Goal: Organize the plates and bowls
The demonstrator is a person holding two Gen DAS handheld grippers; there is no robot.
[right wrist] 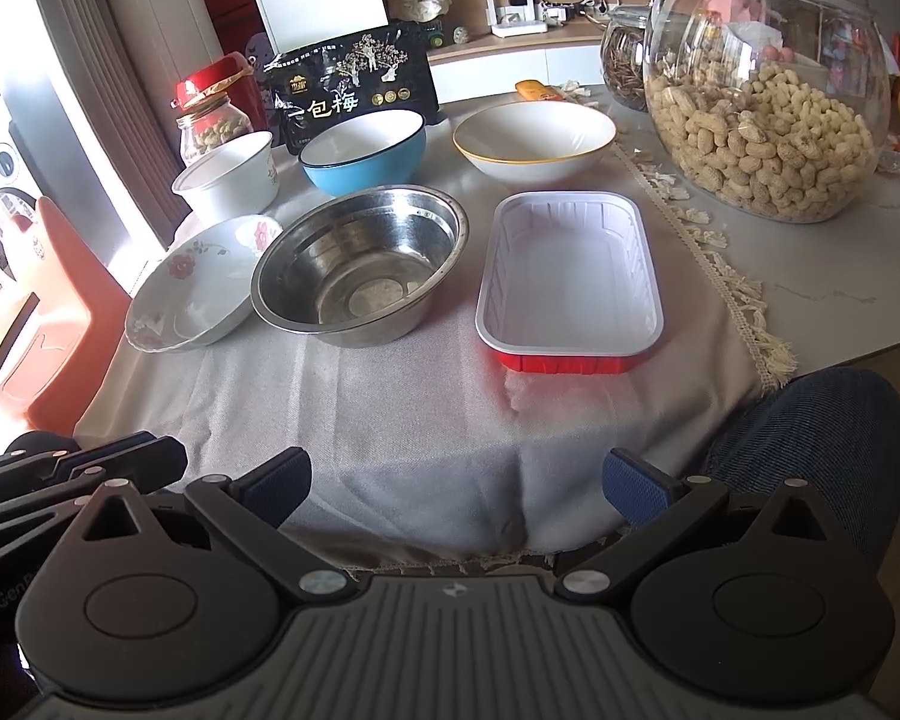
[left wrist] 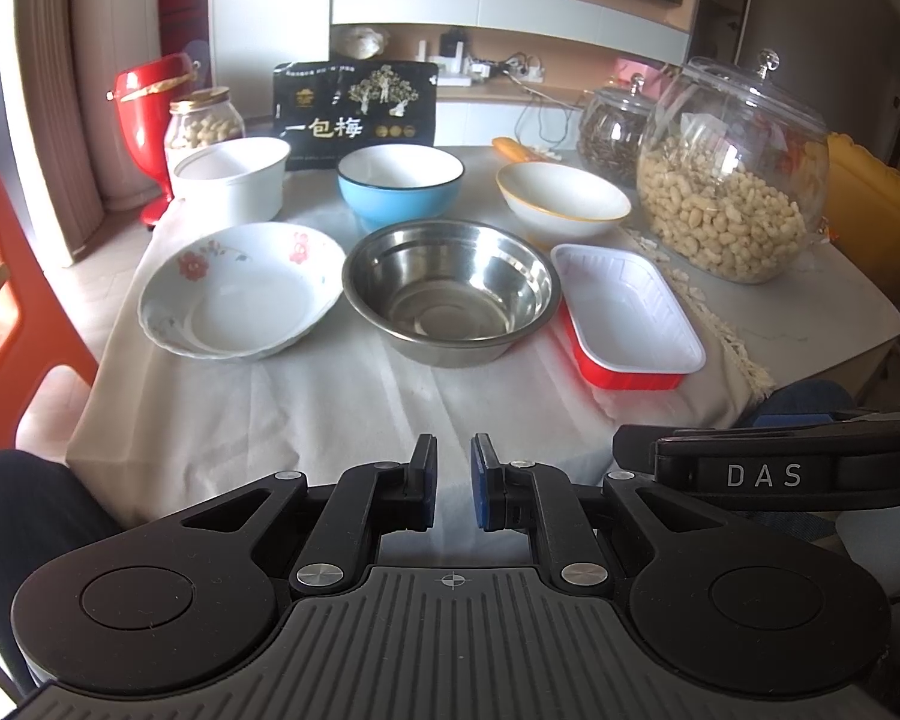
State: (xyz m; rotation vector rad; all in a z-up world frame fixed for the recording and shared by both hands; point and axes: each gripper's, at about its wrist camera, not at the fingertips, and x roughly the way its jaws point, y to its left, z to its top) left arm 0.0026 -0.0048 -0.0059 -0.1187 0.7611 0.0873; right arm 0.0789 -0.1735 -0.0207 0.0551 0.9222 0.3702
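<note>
On the grey cloth stand a floral plate (left wrist: 240,291) (right wrist: 195,285), a steel bowl (left wrist: 450,291) (right wrist: 360,267) and a red tray with white inside (left wrist: 624,315) (right wrist: 570,279) in the front row. Behind them are a white tub (left wrist: 231,180) (right wrist: 228,180), a blue bowl (left wrist: 399,183) (right wrist: 363,150) and a white bowl with yellow rim (left wrist: 561,198) (right wrist: 534,138). My left gripper (left wrist: 453,480) is nearly shut and empty, near the table's front edge. My right gripper (right wrist: 456,483) is open and empty, also at the front edge.
A big glass jar of peanuts (left wrist: 729,180) (right wrist: 762,90) and a smaller jar of seeds (left wrist: 612,132) stand at the right. A black snack bag (left wrist: 357,111) (right wrist: 351,84), a small nut jar (left wrist: 204,123) and a red container (left wrist: 150,120) stand behind. An orange chair (left wrist: 12,300) is at left.
</note>
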